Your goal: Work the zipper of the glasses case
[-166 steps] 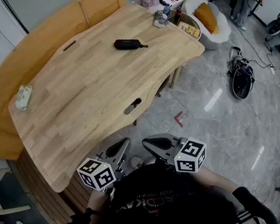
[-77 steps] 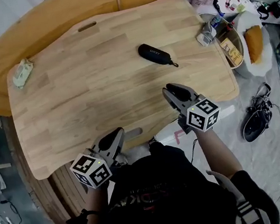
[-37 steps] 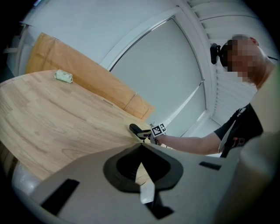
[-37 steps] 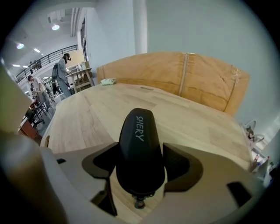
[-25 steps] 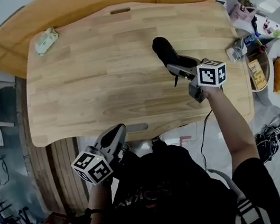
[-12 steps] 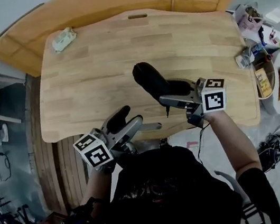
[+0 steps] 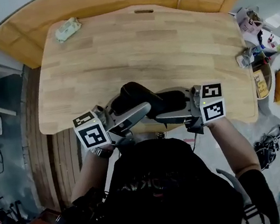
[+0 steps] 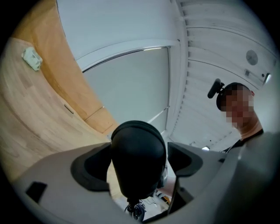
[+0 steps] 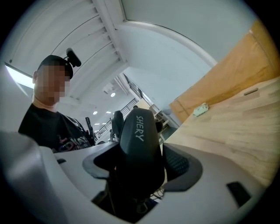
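So the glasses case [image 7: 136,97] is being held up off the table [image 7: 133,45], just over its near edge, a bit below the middle of the head view. It's black and rounded, and "SHERY" can be read on it in the right gripper view.

The right gripper [image 9: 140,153] is clamped on it. The case is stood up dead centre of that view with a dark pad pressed in on each side, so that's where all the holding is being done.

The left gripper [image 8: 139,161] is spread about as wide as it goes, its jaws having just been opening. The case's other rounded end is parked between them, low in the middle of that view. A thin sliver of light can be seen between the case and the right-hand pad, so no squeeze is being applied. Whether the left-hand pad is brushing it can't really be told.

In the head view the two grippers are pointed in at each other from left and right, with the case bridged between them.

A pale crumpled cloth [image 7: 67,29] is left at the table's upper left corner, well apart from everything.
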